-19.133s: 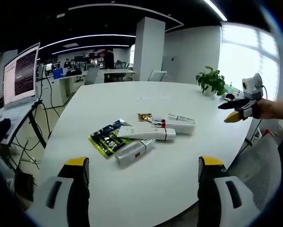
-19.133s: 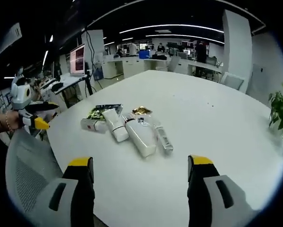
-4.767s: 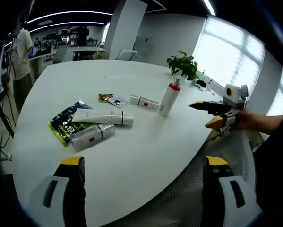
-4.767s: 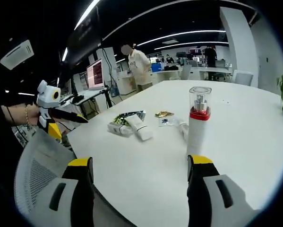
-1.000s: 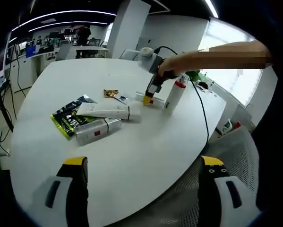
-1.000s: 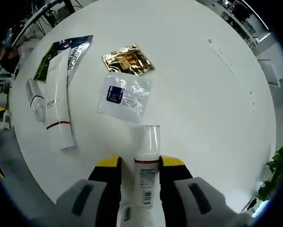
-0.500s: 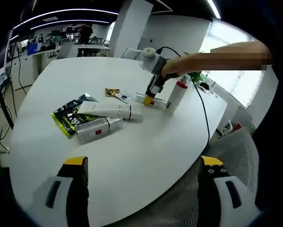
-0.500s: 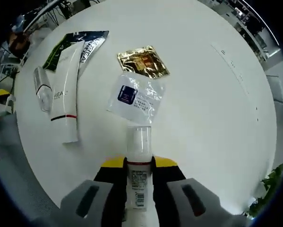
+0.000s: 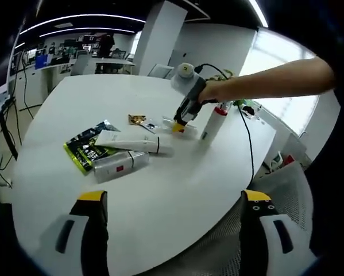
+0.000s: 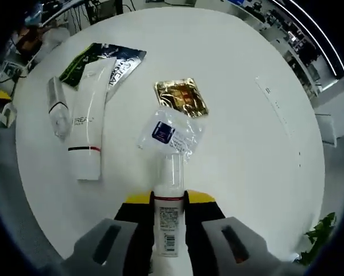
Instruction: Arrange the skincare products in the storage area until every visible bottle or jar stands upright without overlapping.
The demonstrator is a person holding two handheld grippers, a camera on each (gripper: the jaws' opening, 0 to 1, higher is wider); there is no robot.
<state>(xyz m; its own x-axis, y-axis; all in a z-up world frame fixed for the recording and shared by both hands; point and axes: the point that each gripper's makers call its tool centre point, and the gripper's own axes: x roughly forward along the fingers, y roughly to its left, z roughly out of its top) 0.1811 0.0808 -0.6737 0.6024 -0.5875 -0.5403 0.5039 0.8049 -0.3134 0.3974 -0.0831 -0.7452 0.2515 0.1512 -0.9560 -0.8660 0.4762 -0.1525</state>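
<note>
While angled down, the right tool [image 10: 167, 202] clamps a slim bottle [image 10: 169, 198].

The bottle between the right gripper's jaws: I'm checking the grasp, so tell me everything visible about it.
The slim white bottle has a clear cap, a red band beneath it and small printed text on its body; it looks like plastic. The right gripper is shut on it, yellow-tipped jaws pressing both sides just below the band. Its cap points toward a clear sachet. In the left gripper view it lies low over the white table; whether it touches is unclear.
</note>
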